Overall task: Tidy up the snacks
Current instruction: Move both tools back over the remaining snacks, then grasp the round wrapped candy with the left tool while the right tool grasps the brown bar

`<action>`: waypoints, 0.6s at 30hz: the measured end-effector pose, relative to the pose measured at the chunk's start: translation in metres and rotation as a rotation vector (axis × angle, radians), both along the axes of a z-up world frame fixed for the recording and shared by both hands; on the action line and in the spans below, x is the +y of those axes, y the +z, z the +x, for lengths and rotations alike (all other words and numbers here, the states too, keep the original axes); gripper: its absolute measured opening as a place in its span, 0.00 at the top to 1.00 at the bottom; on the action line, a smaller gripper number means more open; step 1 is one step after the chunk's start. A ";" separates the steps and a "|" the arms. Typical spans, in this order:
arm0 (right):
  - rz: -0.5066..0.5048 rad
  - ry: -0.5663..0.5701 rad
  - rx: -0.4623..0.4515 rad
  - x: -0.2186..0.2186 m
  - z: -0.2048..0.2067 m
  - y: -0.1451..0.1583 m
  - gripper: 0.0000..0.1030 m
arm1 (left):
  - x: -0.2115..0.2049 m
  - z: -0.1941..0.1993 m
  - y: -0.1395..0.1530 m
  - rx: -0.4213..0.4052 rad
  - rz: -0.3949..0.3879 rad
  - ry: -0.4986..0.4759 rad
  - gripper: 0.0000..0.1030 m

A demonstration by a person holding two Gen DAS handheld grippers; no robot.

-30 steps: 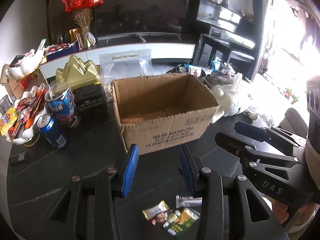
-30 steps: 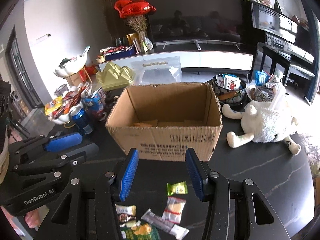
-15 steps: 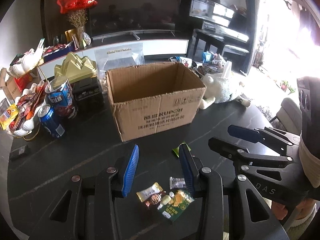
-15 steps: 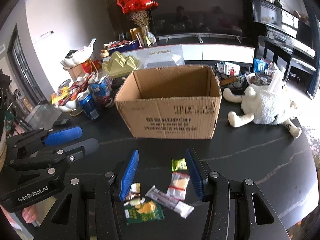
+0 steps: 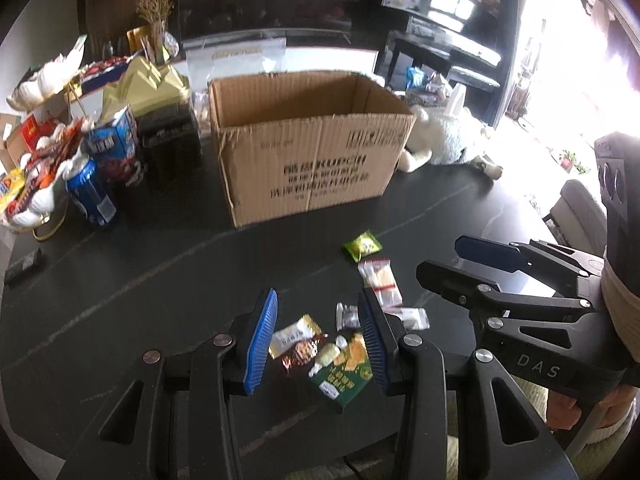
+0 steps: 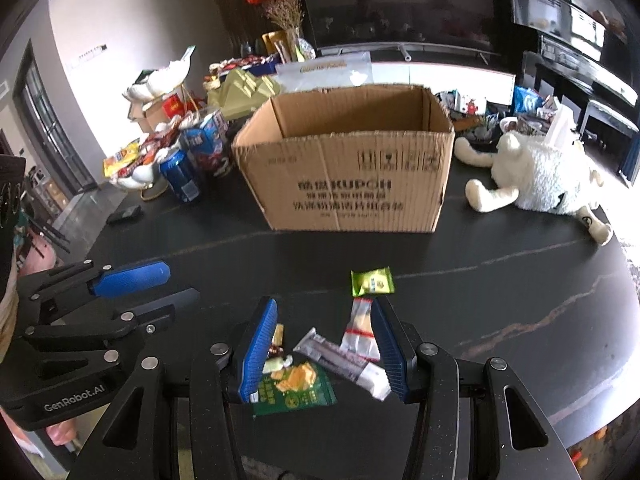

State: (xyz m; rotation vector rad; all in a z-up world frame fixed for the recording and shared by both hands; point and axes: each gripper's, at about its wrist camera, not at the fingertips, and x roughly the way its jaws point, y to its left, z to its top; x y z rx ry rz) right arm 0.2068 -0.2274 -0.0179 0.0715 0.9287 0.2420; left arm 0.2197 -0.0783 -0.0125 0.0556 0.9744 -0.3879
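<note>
An open cardboard box [image 5: 308, 148] [image 6: 348, 168] stands on the dark table. Several small snack packets lie in front of it: a dark green cracker bag [image 5: 344, 368] [image 6: 296, 388], a gold-white candy [image 5: 294, 334], a light green packet [image 5: 362, 245] [image 6: 372, 281], a clear packet with red lines [image 5: 380, 280] [image 6: 360, 328], and a long grey-white wrapper [image 6: 340, 362]. My left gripper [image 5: 318, 338] is open and empty above the green bag and candy. My right gripper [image 6: 322, 348] is open and empty above the packets; it also shows in the left wrist view [image 5: 472, 264].
A blue can [image 5: 90, 196] [image 6: 180, 174], a blue snack box [image 5: 116, 146], a bowl of snacks [image 5: 28, 184] and a gold box [image 5: 152, 84] crowd the table's left. A white plush toy [image 6: 536, 176] [image 5: 444, 140] lies to the right of the box.
Both grippers have drawn back from the box and lowered toward the packets, which now lie between their open fingers. Nothing was grasped.
</note>
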 end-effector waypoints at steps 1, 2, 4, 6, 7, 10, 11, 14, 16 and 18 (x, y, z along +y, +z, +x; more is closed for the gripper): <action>-0.002 0.004 0.007 0.001 0.000 -0.002 0.51 | 0.000 -0.001 -0.003 0.008 -0.001 0.000 0.60; -0.002 0.006 0.015 0.001 0.000 -0.005 0.51 | 0.001 -0.001 -0.006 0.019 -0.002 0.002 0.60; 0.001 0.013 0.041 0.002 0.001 -0.012 0.51 | 0.001 -0.001 -0.014 0.042 -0.005 0.003 0.60; 0.000 0.019 0.066 0.003 0.001 -0.020 0.51 | 0.001 -0.001 -0.020 0.064 -0.007 0.005 0.60; -0.003 0.021 0.077 0.003 0.002 -0.023 0.51 | 0.001 -0.001 -0.023 0.074 -0.008 0.006 0.60; -0.007 0.021 0.112 0.002 0.003 -0.035 0.51 | 0.000 0.000 -0.034 0.102 -0.002 0.013 0.60; -0.008 0.021 0.123 0.002 0.004 -0.038 0.51 | 0.000 0.001 -0.037 0.113 -0.001 0.015 0.60; -0.015 0.017 0.156 0.000 0.006 -0.049 0.51 | -0.001 0.003 -0.048 0.146 -0.002 0.021 0.60; -0.023 0.014 0.172 -0.001 0.008 -0.055 0.51 | -0.001 0.004 -0.054 0.164 0.005 0.025 0.60; -0.026 0.013 0.194 -0.002 0.011 -0.061 0.51 | -0.001 0.006 -0.061 0.184 0.009 0.028 0.60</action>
